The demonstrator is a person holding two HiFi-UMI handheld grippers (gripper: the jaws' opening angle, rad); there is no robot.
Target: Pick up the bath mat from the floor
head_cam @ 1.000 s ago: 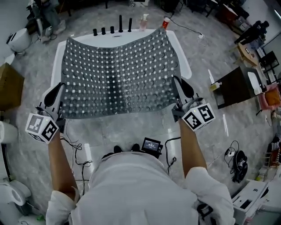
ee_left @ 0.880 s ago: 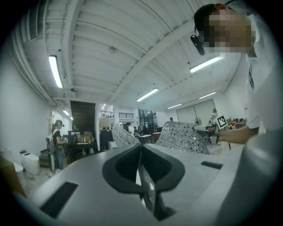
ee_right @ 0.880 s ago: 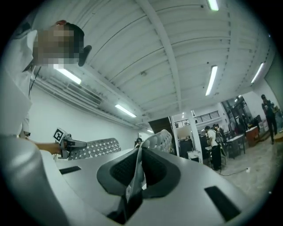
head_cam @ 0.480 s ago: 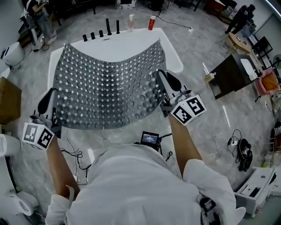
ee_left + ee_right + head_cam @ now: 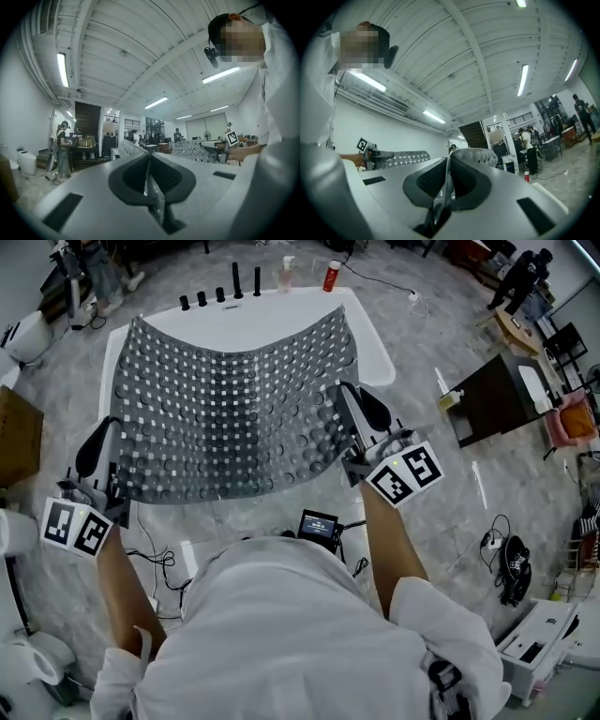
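Note:
The bath mat (image 5: 230,395), grey with rows of pale studs, hangs stretched between my two grippers above a white bathtub (image 5: 375,348). The left gripper (image 5: 105,454) is shut on its near left corner, and the right gripper (image 5: 354,420) is shut on its near right edge. In the left gripper view the jaws (image 5: 150,180) are pressed together on a thin mat edge, with the mat (image 5: 193,151) running away to the right. In the right gripper view the jaws (image 5: 446,180) pinch the mat (image 5: 480,157), which curls up beyond them.
Black bottles (image 5: 220,293), a clear pump bottle (image 5: 285,276) and a red bottle (image 5: 330,276) stand on the tub's far rim. A dark table (image 5: 487,404) is at the right, a cardboard box (image 5: 14,437) at the left. Cables (image 5: 497,563) lie on the floor. People stand in the background.
Both grippers have risen a little with the mat and come nearer to me. The mat's far edge has drawn back from the bottles, baring more of the tub's far rim.

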